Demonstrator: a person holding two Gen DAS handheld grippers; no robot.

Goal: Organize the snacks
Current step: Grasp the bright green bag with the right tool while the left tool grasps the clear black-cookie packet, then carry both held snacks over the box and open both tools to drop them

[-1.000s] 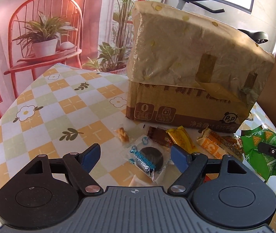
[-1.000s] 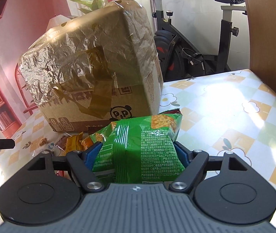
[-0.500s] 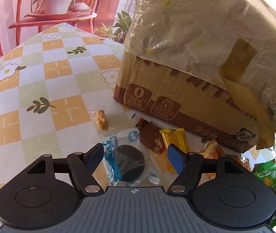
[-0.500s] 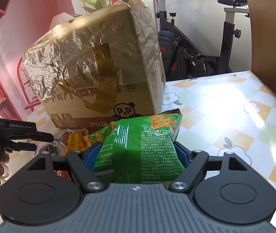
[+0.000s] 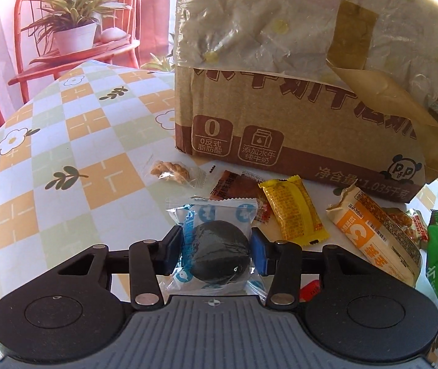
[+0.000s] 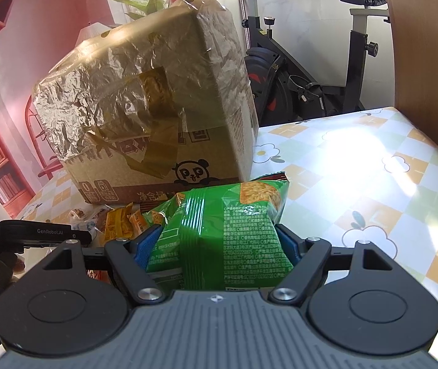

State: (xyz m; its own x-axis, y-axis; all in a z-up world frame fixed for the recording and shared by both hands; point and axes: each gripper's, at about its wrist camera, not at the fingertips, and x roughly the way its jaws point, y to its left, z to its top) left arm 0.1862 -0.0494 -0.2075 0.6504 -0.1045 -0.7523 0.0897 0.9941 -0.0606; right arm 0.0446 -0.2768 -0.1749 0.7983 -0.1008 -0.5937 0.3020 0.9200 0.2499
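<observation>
Two grips on snacks now, one per hand. Left gripper [image 5: 216, 247]: since a second ago it has dropped in over the clear packet with the dark round cookie [image 5: 217, 253] and its fingers have just been closing; the blue pads [image 5: 257, 251] now sit against both sides of the cookie, so I read it as grasped, packet still lying on the desk [image 5: 65, 141], nothing lifted yet. Right gripper [image 6: 215, 241]: no change across the last second, fingers clamped on the green chip bag [image 6: 231, 230], bag bulging between the pads and apparently held just off the desk. Just beyond the cookie: brown sachet [image 5: 234, 186], yellow bar [image 5: 292, 209], torn orange-and-cream pack [image 5: 372, 240], and a small clear bag with a twisted pastry [image 5: 172, 170] off to the left, all loose on the desk in front of the box. Further back, the cardboard box [image 5: 295, 135] with crumpled film taped over its upper half; cannot tell from here where its opening is. Meaning for the task: both hands look loaded, so the next step is probably lift and carry to wherever the snacks are being sorted; four small items remain. Risk: the film packet is slippery and the cookie could crack if squeezed harder.
</observation>
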